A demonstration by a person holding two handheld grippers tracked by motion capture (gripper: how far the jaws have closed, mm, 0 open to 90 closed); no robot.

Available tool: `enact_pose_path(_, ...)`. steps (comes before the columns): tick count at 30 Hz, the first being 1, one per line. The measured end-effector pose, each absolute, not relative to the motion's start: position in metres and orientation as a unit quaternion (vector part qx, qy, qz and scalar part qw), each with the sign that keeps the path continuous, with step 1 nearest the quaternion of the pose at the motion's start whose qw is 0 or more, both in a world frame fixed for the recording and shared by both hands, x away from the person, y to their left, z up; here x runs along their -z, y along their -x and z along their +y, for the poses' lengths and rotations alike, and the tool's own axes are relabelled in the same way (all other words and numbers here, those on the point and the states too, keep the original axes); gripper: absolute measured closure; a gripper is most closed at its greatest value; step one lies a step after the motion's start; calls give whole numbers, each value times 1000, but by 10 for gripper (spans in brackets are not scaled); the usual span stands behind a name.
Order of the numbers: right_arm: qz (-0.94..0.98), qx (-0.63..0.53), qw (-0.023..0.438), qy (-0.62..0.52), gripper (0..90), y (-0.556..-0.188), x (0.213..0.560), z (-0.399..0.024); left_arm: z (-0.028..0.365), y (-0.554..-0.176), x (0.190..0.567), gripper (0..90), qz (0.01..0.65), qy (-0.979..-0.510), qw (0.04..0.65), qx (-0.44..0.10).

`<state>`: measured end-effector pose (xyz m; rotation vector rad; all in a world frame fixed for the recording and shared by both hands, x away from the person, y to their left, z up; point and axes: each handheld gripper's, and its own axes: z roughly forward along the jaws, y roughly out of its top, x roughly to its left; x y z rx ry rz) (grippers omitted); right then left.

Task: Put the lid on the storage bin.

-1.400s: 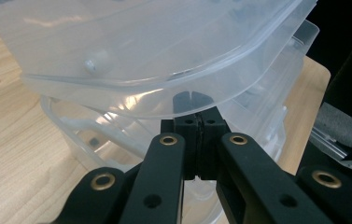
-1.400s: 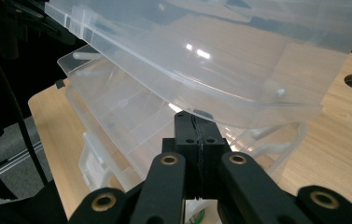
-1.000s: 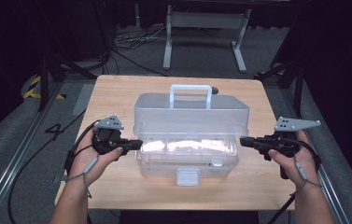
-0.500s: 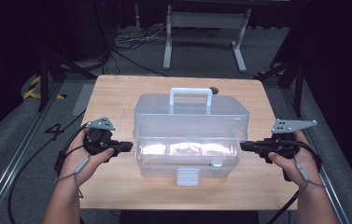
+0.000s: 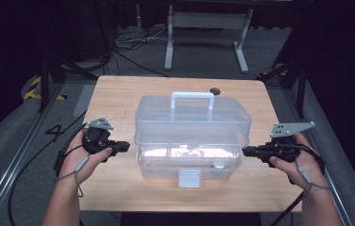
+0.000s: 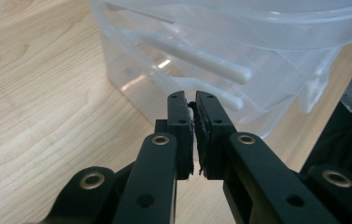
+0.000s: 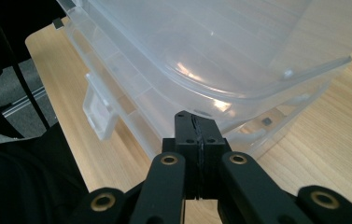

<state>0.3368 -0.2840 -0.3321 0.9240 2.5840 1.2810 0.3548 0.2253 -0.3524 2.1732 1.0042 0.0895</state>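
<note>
A clear plastic toolbox (image 5: 191,127) with a white handle (image 5: 192,96) and a front latch (image 5: 189,179) stands mid-table. My left gripper (image 5: 127,146) lies level just off the box's left end, not touching it. In the left gripper view its jaws (image 6: 191,99) have just been opening; a thin slit separates the pads and nothing is between them, with the box (image 6: 239,42) close ahead. My right gripper (image 5: 245,151) points at the box's right end. In the right gripper view it (image 7: 194,116) is shut on nothing, its tip just under the lid's rim (image 7: 276,88).
The wooden table (image 5: 118,94) has bare strips on both sides of the box and in front of it. A small dark round spot (image 5: 215,91) sits near the far edge. A metal stand (image 5: 203,21) and floor cables (image 5: 128,42) lie beyond the table.
My left gripper has drawn back to the left, away from the box's end, and its jaws have parted slightly. The right gripper and the box have not moved.
</note>
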Motion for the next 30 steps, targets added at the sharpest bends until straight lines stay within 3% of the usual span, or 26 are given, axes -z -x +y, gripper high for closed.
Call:
enact_pose_path(21, 873, -381, 55, -299, 900, -337, 337, -283, 236, -376, 383, 806, 419, -844, 332, -48)
enact_pose_path(30, 880, -367, 46, -297, 900, -338, 340, -282, 241, -381, 393, 739, 419, -839, 340, -62)
